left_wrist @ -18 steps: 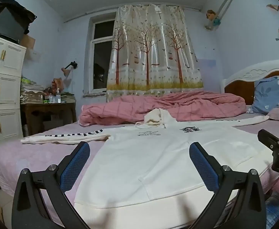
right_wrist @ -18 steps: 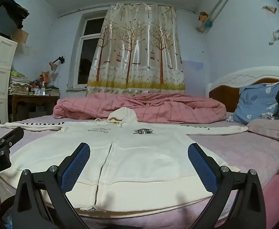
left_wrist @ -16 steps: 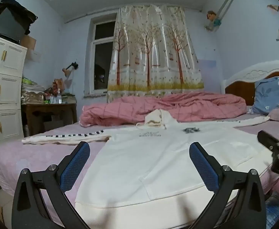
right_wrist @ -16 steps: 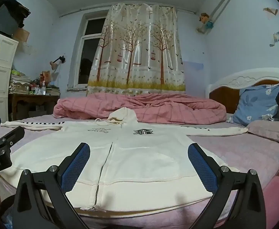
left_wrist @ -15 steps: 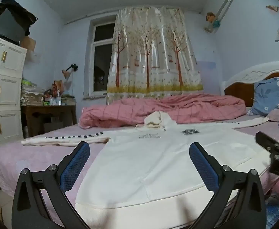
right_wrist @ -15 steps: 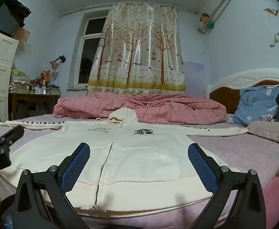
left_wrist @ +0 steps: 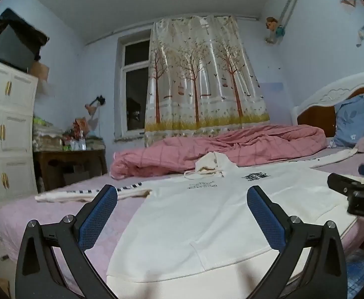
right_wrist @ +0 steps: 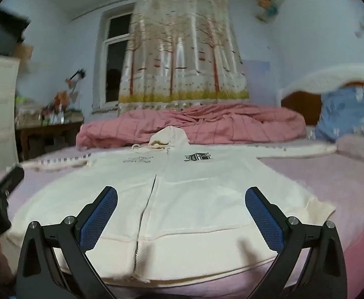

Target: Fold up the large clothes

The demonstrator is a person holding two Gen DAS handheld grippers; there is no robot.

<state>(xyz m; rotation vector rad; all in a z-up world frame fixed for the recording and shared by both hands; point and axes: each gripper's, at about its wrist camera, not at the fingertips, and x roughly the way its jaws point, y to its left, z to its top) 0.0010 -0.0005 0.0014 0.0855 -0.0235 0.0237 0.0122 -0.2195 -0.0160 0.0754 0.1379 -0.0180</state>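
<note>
Hoodie (right_wrist: 186, 194) flat on bed (right_wrist: 331, 179), sleeves out. Left gripper (left_wrist: 182, 214) and right gripper (right_wrist: 182, 214) both wide apart, empty. Risk: pinching one layer only, hem bunches.

a wide bed with a pale pink sheet (right_wrist: 306, 174) and a white carved headboard (left_wrist: 336, 92) carries everything. a cream zip-front hooded sweatshirt (right_wrist: 194, 186) lies flat on it, front up, sleeves spread to both sides, hem at the near edge. behind it a rumpled pink checked quilt (right_wrist: 206, 124) is heaped across the bed. a blue flowered pillow (left_wrist: 356, 117) leans at the headboard.
</note>
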